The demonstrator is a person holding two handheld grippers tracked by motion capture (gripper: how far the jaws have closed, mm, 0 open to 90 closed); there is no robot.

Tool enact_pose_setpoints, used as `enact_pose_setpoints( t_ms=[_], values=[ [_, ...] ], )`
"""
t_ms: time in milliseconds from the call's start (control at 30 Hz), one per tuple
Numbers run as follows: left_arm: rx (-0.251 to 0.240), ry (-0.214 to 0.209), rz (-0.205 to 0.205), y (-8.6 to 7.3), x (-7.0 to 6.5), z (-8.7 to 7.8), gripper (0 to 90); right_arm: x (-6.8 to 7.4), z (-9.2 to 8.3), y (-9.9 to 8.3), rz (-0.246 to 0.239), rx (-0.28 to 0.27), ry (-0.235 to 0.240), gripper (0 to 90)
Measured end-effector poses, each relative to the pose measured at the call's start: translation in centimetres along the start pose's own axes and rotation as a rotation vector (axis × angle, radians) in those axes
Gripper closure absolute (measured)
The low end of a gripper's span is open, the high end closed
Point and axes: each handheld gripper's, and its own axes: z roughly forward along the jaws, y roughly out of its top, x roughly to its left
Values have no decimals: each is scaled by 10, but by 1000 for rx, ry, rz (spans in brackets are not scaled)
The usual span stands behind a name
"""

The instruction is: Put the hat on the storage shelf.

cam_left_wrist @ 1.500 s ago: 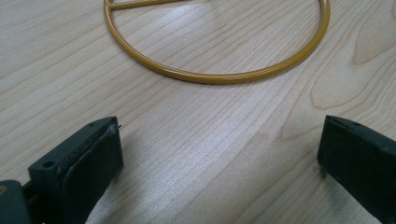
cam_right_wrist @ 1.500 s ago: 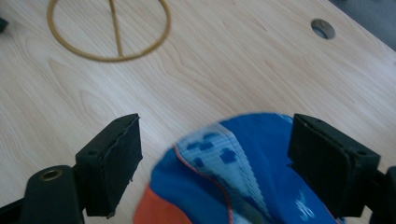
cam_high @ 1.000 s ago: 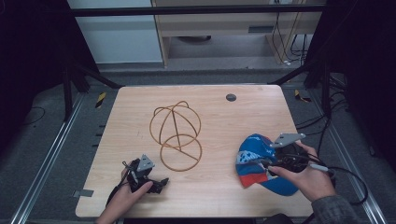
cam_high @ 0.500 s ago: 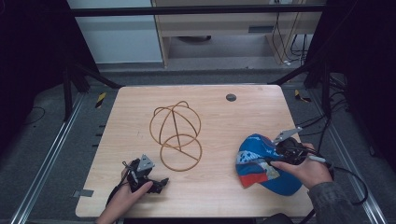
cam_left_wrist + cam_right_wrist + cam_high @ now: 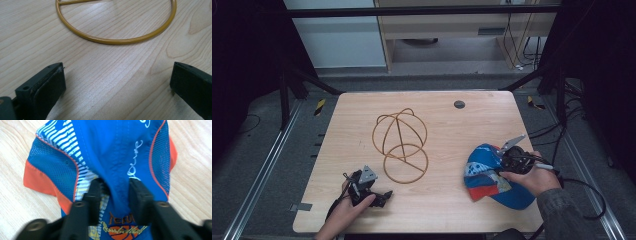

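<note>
At the table's near right, the right gripper (image 5: 113, 192), its jaws just closing, pinches a fold of the blue-and-orange mesh cap (image 5: 100, 152), while the left gripper (image 5: 117, 82) rests spread before the gold wire hat stand (image 5: 399, 145) farther back.

One cap (image 5: 492, 175), one wire stand (image 5: 400, 145), two grippers.

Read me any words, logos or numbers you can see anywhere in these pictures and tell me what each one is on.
On the blue cap, white handwritten script along a seam: too stylised to read.
On the cap, orange letters above a basketball graphic, beginning "TE": the rest hidden behind the right gripper.
Yellow script across that graphic: too blurred to read.
Wire cap stand, wooden table: no text.
</note>
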Motion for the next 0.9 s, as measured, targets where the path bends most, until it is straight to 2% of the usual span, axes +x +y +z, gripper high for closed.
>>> enact_pose_setpoints(
  t_ms=[33,67,167,533,700,900],
  values=[
    [0,0,0,0,0,0,0,-1,2,-1,-6,8,11,774],
    [0,0,0,0,0,0,0,-1,2,-1,-6,10,18,815],
    [0,0,0,0,0,0,0,-1,1,-1,-7,8,36,894],
    [0,0,0,0,0,0,0,-3,-11,0,10,0,68,900],
    [0,0,0,0,0,0,0,-2,-22,6,9,-25,82,900],
    [0,0,0,0,0,0,0,5,-40,23,-15,-58,81,900]
  ],
)
